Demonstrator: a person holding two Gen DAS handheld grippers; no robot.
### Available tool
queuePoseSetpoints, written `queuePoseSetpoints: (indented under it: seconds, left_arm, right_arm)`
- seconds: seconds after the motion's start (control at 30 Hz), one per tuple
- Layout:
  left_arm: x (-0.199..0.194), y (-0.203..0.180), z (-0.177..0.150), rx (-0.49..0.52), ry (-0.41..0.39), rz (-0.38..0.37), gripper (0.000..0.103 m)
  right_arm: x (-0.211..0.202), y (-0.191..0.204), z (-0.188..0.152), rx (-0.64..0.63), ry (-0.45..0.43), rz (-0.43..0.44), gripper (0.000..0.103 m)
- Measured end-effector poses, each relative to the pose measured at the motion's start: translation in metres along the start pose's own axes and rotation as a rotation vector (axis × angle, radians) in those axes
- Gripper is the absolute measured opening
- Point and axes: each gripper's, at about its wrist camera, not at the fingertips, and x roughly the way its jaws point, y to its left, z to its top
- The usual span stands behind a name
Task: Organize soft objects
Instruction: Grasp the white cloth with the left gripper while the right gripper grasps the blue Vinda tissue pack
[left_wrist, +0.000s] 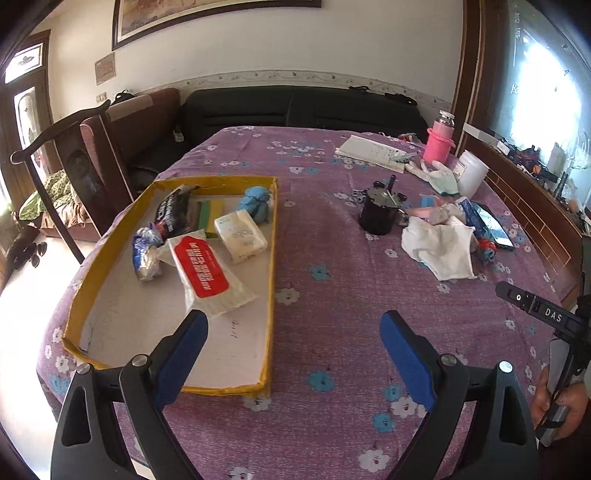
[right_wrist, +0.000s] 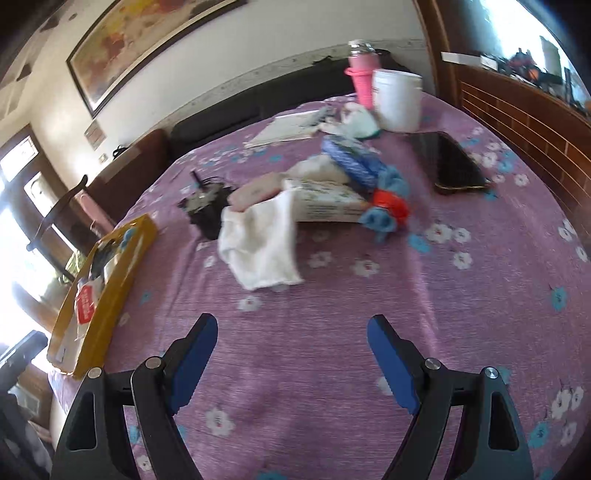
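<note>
Fingers (right_wrist: 208, 328) spread wide and empty, white cloth (right_wrist: 262, 247) lying well ahead.

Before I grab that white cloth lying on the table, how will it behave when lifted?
The white cloth lies crumpled in soft folds, so it will probably hang limp and drape from the pads. It looks thin, so likely light. One edge rests against the tissue pack behind it, so a lift may nudge that pack.
</note>
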Motion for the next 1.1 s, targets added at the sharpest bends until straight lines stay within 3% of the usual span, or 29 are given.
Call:
queuePoseSetpoints:
  seconds: [0.2, 0.43, 0.53, 0.57, 0.6, 0.7, 0.77, 0.8, 0.83, 0.87, 0.9, 0.93, 0.97, 1.07, 1.1]
  left_arm:
    - [0.000, -0.025, -0.004, 0.064, 0.005, -0.023, 0.094]
    - [-0.006, -0.021, -0.008, 0.064, 0.000, -0.022, 0.094]
    - [-0.008, -0.012, -0.010, 0.053, 0.004, -0.010, 0.094]
    - [-0.008, -0.008, -0.010, 0.047, 0.007, -0.007, 0.094]
    - [-0.007, -0.004, -0.010, 0.038, 0.010, -0.005, 0.094]
    - [0.000, 0.004, -0.008, 0.005, 0.029, -0.030, 0.094]
    - [0.005, 0.003, -0.008, 0.001, 0.042, -0.068, 0.094]
    - [0.008, 0.000, -0.009, 0.006, 0.045, -0.081, 0.094]
    - [0.010, -0.004, -0.010, 0.017, 0.047, -0.094, 0.094]
    - [0.012, -0.008, -0.011, 0.031, 0.052, -0.109, 0.094]
    - [0.014, -0.012, -0.012, 0.041, 0.055, -0.118, 0.094]
    - [0.017, -0.017, -0.014, 0.055, 0.061, -0.130, 0.094]
    - [0.018, -0.020, -0.015, 0.064, 0.065, -0.137, 0.094]
    - [0.027, -0.029, -0.018, 0.077, 0.086, -0.159, 0.094]
    - [0.030, -0.031, -0.019, 0.078, 0.092, -0.165, 0.094]
  right_arm:
    - [0.004, -0.002, 0.023, 0.002, -0.009, 0.020, 0.087]
    - [0.094, 0.017, 0.068, 0.111, 0.126, 0.096, 0.085]
    - [0.115, 0.031, 0.070, 0.123, 0.156, 0.110, 0.055]
    - [0.118, 0.036, 0.068, 0.132, 0.183, 0.187, 0.033]
    - [0.119, 0.040, 0.065, 0.144, 0.214, 0.252, 0.027]
    - [0.107, 0.067, 0.049, 0.045, 0.264, 0.344, 0.027]
    - [0.091, 0.088, 0.030, -0.057, 0.331, 0.487, 0.027]
    - [0.082, 0.095, 0.023, -0.107, 0.346, 0.513, 0.027]
    - [0.069, 0.100, 0.016, -0.164, 0.338, 0.507, 0.030]
    - [0.058, 0.100, 0.012, -0.194, 0.325, 0.491, 0.044]
    - [0.046, 0.096, 0.009, -0.211, 0.300, 0.459, 0.065]
    - [0.038, 0.090, 0.010, -0.212, 0.274, 0.434, 0.073]
    - [0.028, 0.080, 0.012, -0.209, 0.234, 0.397, 0.078]
    - [0.009, 0.035, 0.029, -0.153, 0.126, 0.228, 0.078]
    - [0.008, 0.021, 0.035, -0.119, 0.113, 0.211, 0.077]
